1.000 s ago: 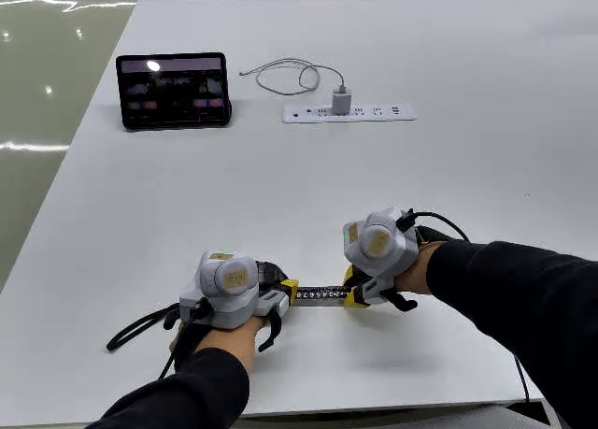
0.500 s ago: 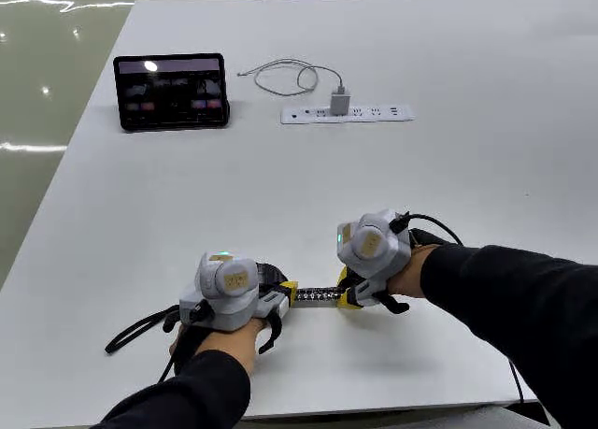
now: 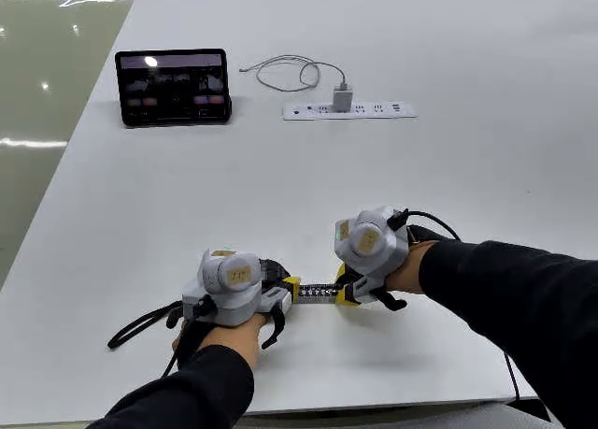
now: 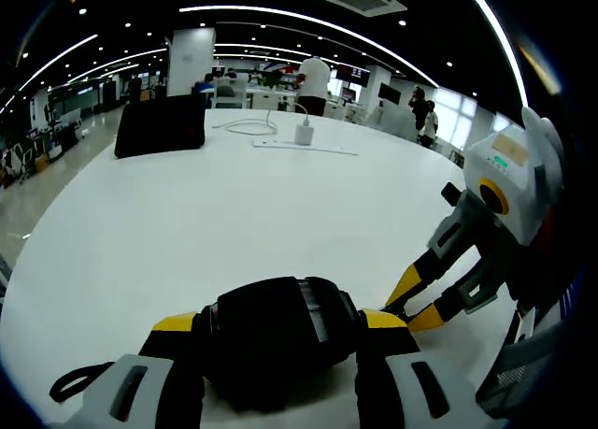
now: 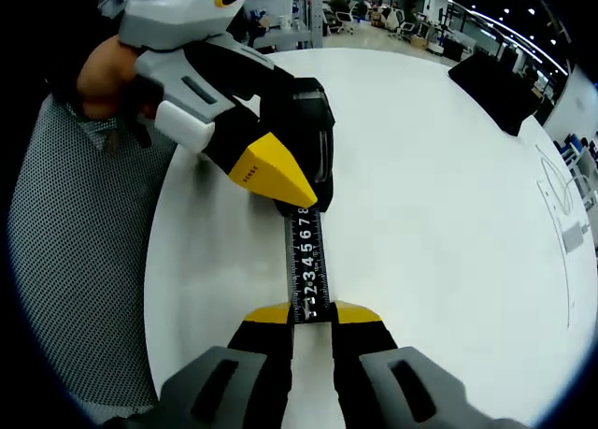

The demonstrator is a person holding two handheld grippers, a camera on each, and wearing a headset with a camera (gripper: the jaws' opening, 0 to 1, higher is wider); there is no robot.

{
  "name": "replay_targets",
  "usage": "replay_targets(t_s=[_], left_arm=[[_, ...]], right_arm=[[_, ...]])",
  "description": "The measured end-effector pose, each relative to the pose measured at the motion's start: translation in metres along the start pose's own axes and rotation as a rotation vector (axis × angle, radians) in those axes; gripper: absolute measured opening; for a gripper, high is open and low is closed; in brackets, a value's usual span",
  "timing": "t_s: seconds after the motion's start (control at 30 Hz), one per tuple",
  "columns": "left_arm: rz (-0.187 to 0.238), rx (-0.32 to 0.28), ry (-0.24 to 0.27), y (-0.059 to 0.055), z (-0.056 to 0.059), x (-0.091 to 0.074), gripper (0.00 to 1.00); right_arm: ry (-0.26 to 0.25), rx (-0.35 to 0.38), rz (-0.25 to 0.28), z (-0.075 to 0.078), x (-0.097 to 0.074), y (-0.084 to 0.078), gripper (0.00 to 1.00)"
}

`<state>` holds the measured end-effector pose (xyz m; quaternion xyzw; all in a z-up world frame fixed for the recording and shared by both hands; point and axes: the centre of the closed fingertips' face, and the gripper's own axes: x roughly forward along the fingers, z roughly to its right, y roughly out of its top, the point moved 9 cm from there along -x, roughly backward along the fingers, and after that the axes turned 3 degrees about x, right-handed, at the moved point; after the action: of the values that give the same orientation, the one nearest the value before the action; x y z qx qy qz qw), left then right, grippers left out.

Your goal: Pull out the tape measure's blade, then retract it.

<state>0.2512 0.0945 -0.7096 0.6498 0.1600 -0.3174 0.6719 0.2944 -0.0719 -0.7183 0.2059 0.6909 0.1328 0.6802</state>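
Black sleeves at the bottom of the head view, one arm to each gripper. Near edge of the white table (image 3: 280, 186): left gripper (image 4: 278, 321) is clamped on the tape measure case (image 5: 306, 135). The case is black and sits between the yellow-tipped jaws, resting on the tabletop. A black lead (image 3: 140, 324) trails from that gripper to the left across the table.

Right gripper (image 5: 313, 312) is just to the right of it, jaws pointing at the case and pinched on the free end of the blade (image 5: 306, 251). A short run of blade is out, flat and low over the table, straight from the case mouth to the right jaws. Printed digits 1 to 8 read along it in the right gripper view. The two grippers are close together, with the blade bridging the gap. The right gripper also shows at the right edge of the left gripper view, yellow tips down near the table.

Mid table is bare white.

Far side: dark tablet (image 3: 173, 86) propped up at far left, screen lit. To its right a white power strip (image 3: 348, 110) lies flat with a white charger (image 3: 342, 99) plugged in, and a white cable (image 3: 290, 74) looped behind it. Glossy floor (image 3: 37, 92) beyond the left edge of the table. People and desks are in the background of the left gripper view, too small to detail.
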Motion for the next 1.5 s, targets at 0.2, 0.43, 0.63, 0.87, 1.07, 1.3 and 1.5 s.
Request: replay_targets(t_s=[0.2, 0.43, 0.63, 0.87, 1.07, 1.3, 1.5], left_arm=[[-0.003, -0.002, -0.005, 0.0, -0.001, 0.0, 0.61], [-0.002, -0.001, -0.006, 0.0, -0.001, 0.0, 0.61], [-0.003, -0.005, -0.004, 0.001, -0.001, 0.0, 0.61], [-0.002, -0.007, -0.005, 0.0, 0.0, 0.0, 0.61], [0.0, -0.01, -0.005, 0.001, 0.0, -0.001, 0.61], [0.001, -0.017, -0.009, 0.001, -0.001, -0.001, 0.61], [0.0, -0.017, -0.01, 0.0, -0.001, -0.001, 0.61]], right_arm=[[-0.007, -0.01, 0.01, -0.001, 0.001, 0.002, 0.11], [-0.005, -0.002, 0.018, -0.001, 0.002, 0.004, 0.11], [-0.004, -0.001, 0.045, 0.001, 0.005, 0.006, 0.11], [-0.003, 0.011, 0.059, 0.002, 0.008, 0.01, 0.11], [0.0, -0.001, 0.068, 0.002, 0.01, 0.014, 0.11], [-0.011, -0.019, 0.072, -0.001, 0.012, 0.017, 0.11], [-0.008, -0.007, 0.076, -0.001, 0.015, 0.021, 0.11]])
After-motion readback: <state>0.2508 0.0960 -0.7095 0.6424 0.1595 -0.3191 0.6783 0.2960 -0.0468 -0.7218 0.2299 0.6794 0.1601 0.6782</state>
